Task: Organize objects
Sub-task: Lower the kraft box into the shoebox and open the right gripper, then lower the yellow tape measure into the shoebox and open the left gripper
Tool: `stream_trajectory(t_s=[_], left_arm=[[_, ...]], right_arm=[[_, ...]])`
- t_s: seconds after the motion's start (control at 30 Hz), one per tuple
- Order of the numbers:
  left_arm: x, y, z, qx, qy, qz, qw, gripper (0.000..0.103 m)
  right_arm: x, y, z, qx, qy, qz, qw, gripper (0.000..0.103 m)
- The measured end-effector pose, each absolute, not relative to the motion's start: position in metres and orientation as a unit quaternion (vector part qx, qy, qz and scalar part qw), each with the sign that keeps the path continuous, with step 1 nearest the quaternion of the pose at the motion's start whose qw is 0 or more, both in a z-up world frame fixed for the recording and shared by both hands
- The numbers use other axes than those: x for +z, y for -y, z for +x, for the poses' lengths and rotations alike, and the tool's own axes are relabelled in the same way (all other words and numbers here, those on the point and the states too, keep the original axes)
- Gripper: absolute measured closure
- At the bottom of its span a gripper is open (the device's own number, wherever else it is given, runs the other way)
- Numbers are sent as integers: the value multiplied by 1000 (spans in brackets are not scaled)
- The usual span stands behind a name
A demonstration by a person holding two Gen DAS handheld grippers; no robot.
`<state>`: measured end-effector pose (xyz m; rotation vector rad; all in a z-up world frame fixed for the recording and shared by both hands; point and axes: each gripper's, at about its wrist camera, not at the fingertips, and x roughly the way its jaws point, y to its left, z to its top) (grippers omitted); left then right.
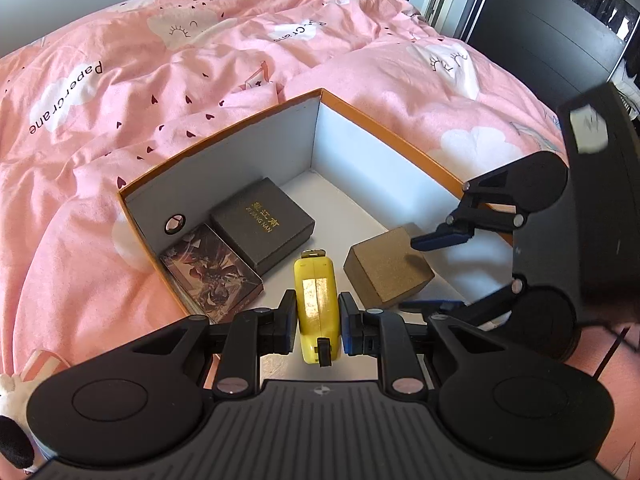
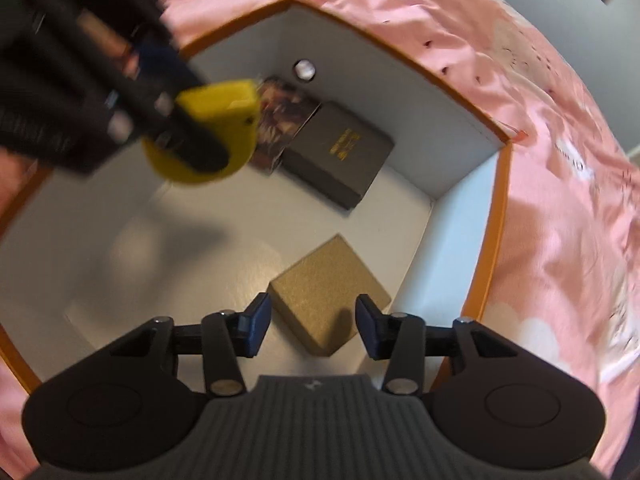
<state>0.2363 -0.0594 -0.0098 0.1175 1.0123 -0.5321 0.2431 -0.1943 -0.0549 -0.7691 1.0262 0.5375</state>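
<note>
My left gripper point(image 1: 318, 314) is shut on a yellow tape measure point(image 1: 316, 300) and holds it above the floor of an orange-rimmed cardboard box point(image 1: 256, 122). The tape measure also shows in the right wrist view point(image 2: 208, 136), blurred. My right gripper point(image 2: 312, 326) is open above a gold box point(image 2: 330, 296) that lies on the box floor; the gold box point(image 1: 386, 270) also shows in the left wrist view, with the right gripper point(image 1: 430, 272) over it. A dark box with gold lettering point(image 1: 262, 222) and a picture card box point(image 1: 210, 270) lie in the far corner.
The cardboard box point(image 2: 502, 200) sits on a pink bedspread point(image 1: 160, 80). A round hole point(image 1: 175, 223) is in its left wall. A plush toy point(image 1: 16, 408) lies at the lower left. Dark furniture point(image 1: 560, 40) stands beyond the bed.
</note>
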Motion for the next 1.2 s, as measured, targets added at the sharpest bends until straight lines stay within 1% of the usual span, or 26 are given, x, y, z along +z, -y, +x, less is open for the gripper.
stream_trajectory(t_s=[0.03, 0.17, 0.27, 0.3, 0.33, 0.37, 0.5, 0.6, 0.77, 0.87, 1.0, 1.2], left_arm=[[-10, 60, 236, -252, -479, 57, 839, 79], [-12, 61, 238, -254, -481, 61, 837, 79], [-14, 61, 239, -252, -484, 62, 836, 79], [-15, 61, 240, -252, -484, 62, 836, 79], [-15, 60, 240, -252, -485, 62, 835, 79], [-16, 60, 241, -252, -485, 62, 835, 79], [-18, 59, 244, -251, -488, 64, 833, 79], [-21, 59, 249, -250, -490, 65, 833, 79], [-26, 59, 261, -246, -494, 59, 832, 79], [-28, 60, 266, -244, -496, 57, 832, 79], [-30, 60, 272, -242, -497, 56, 832, 79], [-31, 59, 279, -241, -495, 52, 833, 79]], right_arm=[[-58, 192, 240, 246, -469, -374, 761, 67], [-68, 183, 232, 226, -446, -417, 759, 67], [-74, 181, 237, 209, -431, -430, 765, 68], [-76, 181, 240, 209, -430, -435, 763, 70], [-78, 181, 242, 209, -427, -441, 761, 74], [-80, 181, 245, 211, -423, -449, 758, 76], [-89, 180, 252, 201, -394, -508, 739, 80], [-94, 181, 260, 194, -374, -538, 730, 81], [-96, 183, 279, 187, -361, -543, 734, 86], [-95, 181, 294, 184, -368, -519, 749, 86], [-91, 179, 311, 178, -374, -489, 767, 90], [-94, 174, 326, 174, -360, -482, 779, 96]])
